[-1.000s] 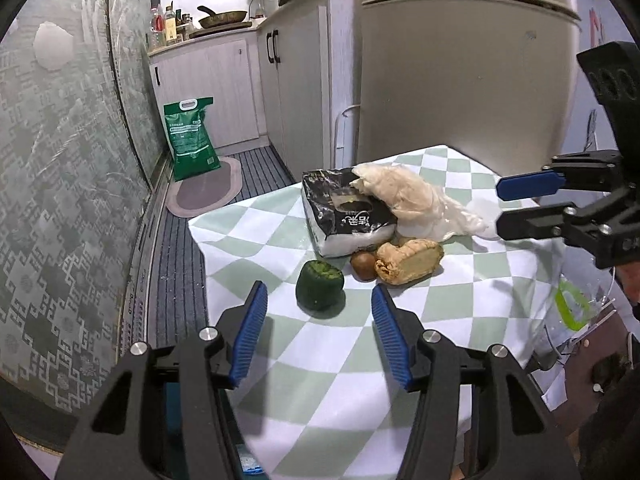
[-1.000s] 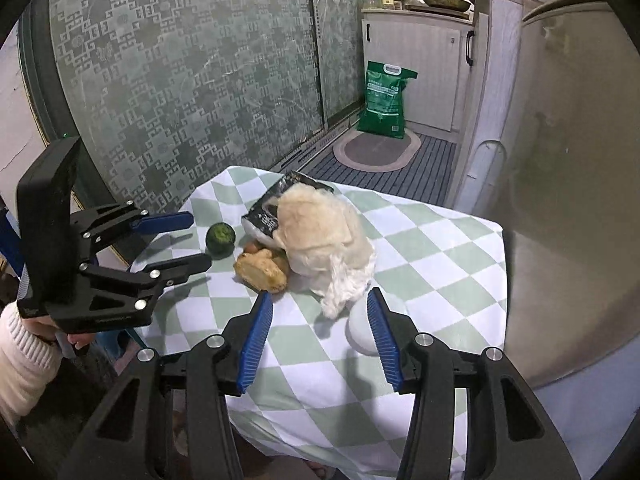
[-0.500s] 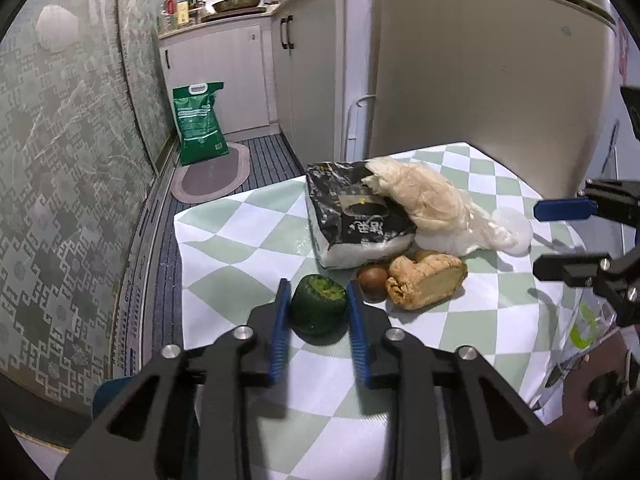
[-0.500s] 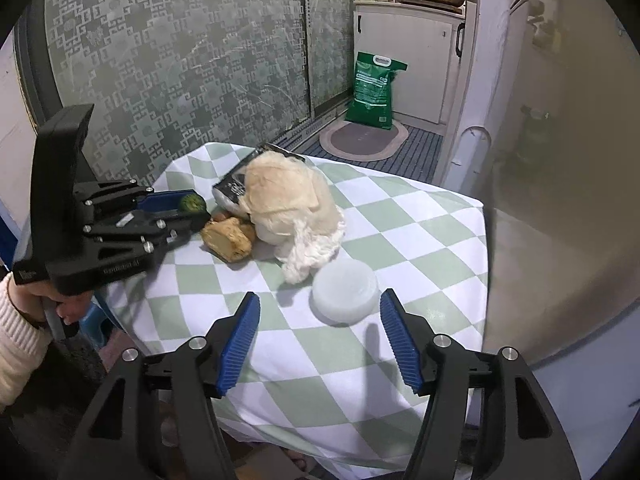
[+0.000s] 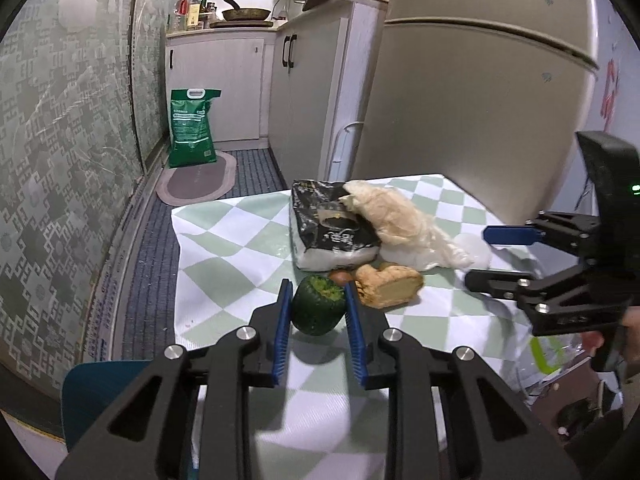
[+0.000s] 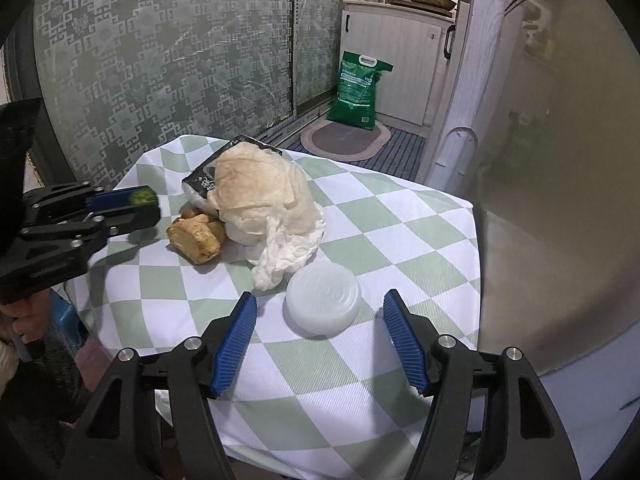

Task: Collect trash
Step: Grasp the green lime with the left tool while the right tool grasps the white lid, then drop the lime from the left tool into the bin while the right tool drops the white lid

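My left gripper (image 5: 318, 300) is shut on a dark green fruit piece (image 5: 318, 310) at the near left of the checkered table (image 5: 224, 280); it also shows in the right wrist view (image 6: 140, 204). Beside it lie a small brown fruit (image 5: 340, 276), a tan bread-like chunk (image 5: 386, 284), a black packet (image 5: 332, 228) and a crumpled whitish plastic bag (image 5: 404, 224). My right gripper (image 6: 320, 320) is open, its fingers on either side of a white round lid (image 6: 323, 298) without touching it.
A fridge (image 5: 480, 100) stands right behind the table. White cabinets (image 5: 304, 88), a green sack (image 5: 191, 128) and an oval mat (image 5: 196, 180) are on the floor beyond. A patterned glass door (image 6: 160, 60) runs along the left. A blue stool (image 5: 96, 384) is below the table edge.
My left gripper has closed around the green fruit piece and holds it. My right gripper has moved forward until its open fingers flank the white lid.
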